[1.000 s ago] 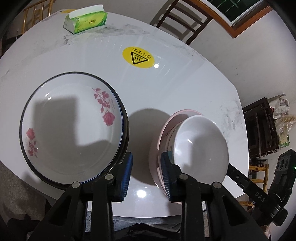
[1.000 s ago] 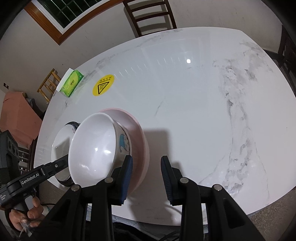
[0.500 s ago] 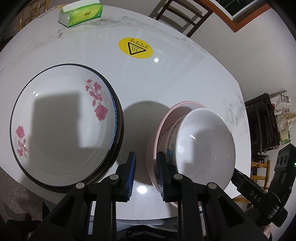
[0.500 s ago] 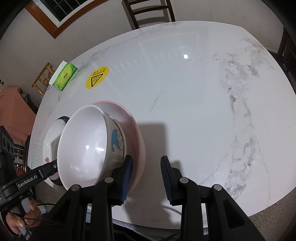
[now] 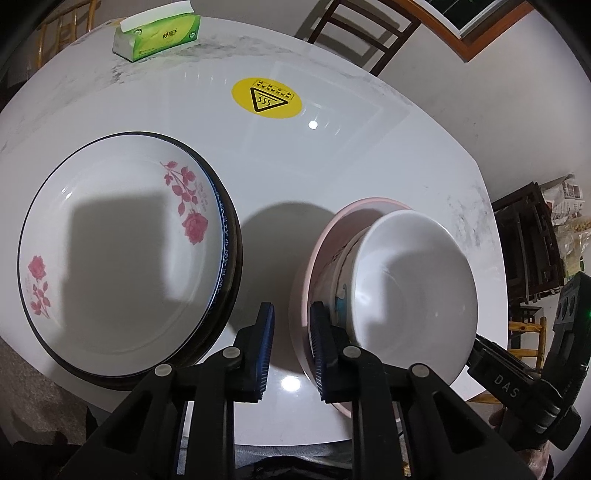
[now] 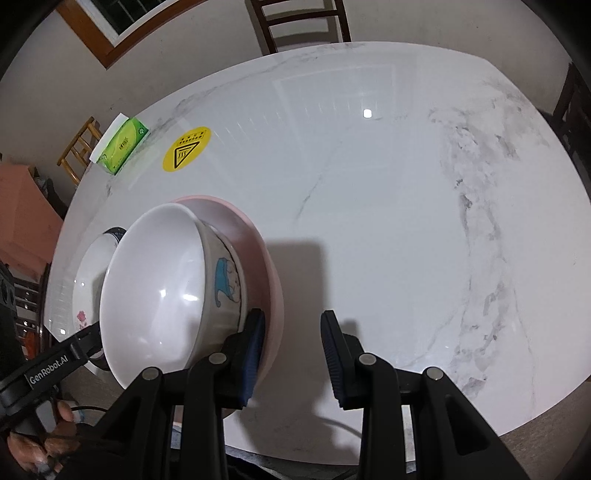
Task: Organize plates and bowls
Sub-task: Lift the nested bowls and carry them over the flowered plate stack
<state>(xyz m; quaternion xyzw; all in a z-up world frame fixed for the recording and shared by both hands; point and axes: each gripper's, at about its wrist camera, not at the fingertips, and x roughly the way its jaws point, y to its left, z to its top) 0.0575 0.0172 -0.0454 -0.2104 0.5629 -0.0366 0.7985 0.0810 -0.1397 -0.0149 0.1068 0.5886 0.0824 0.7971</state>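
Observation:
A white bowl [image 5: 413, 295] with a blue cartoon print sits nested in a pink bowl [image 5: 325, 240] near the table's front edge; both also show in the right wrist view, white bowl [image 6: 155, 295], pink bowl [image 6: 266, 273]. A white rose-patterned plate [image 5: 110, 258] lies on a dark-rimmed plate stack to their left. My left gripper [image 5: 290, 343] is open and empty, low between the plate stack and the pink bowl, its right finger against the pink rim. My right gripper [image 6: 293, 347] is open, its left finger at the pink bowl's right rim.
A round white marble table [image 6: 388, 184] carries a yellow warning sticker [image 5: 266, 98] and a green tissue box [image 5: 159, 31] at the back. A wooden chair [image 6: 301, 22] stands behind the table. Dark furniture [image 5: 528, 240] stands to the right.
The left gripper has narrowed its opening and moved right up to the pink bowl's rim. The right gripper has come closer to the bowls, which look larger and a little tilted.

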